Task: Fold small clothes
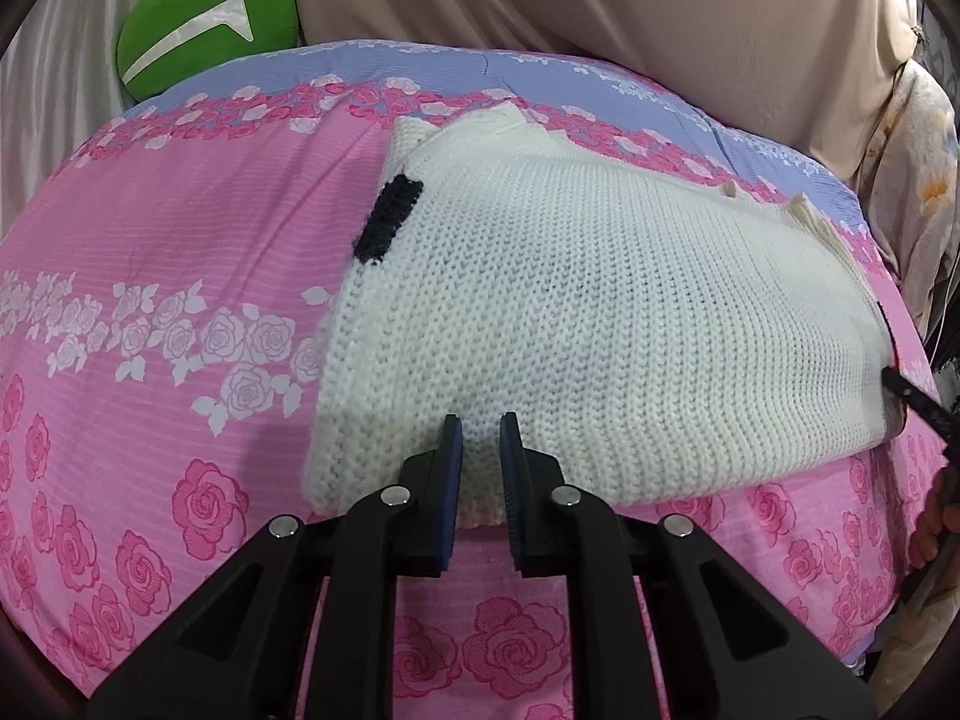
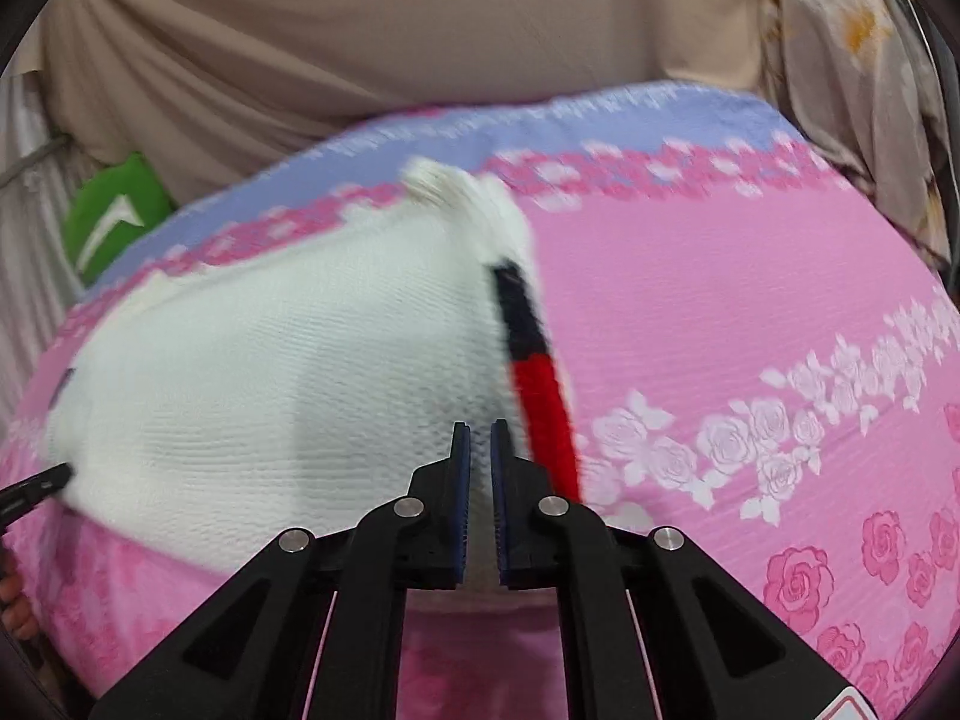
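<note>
A cream knitted sweater (image 1: 600, 300) lies folded flat on the pink rose-print bed sheet (image 1: 180, 240). It has a black patch (image 1: 387, 219) on its left edge. My left gripper (image 1: 480, 420) is shut on the sweater's near ribbed hem, with knit showing between the pads. In the blurred right wrist view, the sweater (image 2: 270, 390) shows a black and red stripe (image 2: 540, 414) along its right edge. My right gripper (image 2: 479, 429) is shut on the near hem just left of that stripe. The other gripper's dark tip shows at each view's edge.
A green cushion (image 1: 204, 30) sits at the bed's far left corner against beige draped fabric (image 1: 600, 0). A floral cloth (image 1: 918, 180) hangs at the far right. Bed sheet (image 2: 720, 300) stretches bare to the right of the sweater. A hand (image 1: 936, 528) shows at the right edge.
</note>
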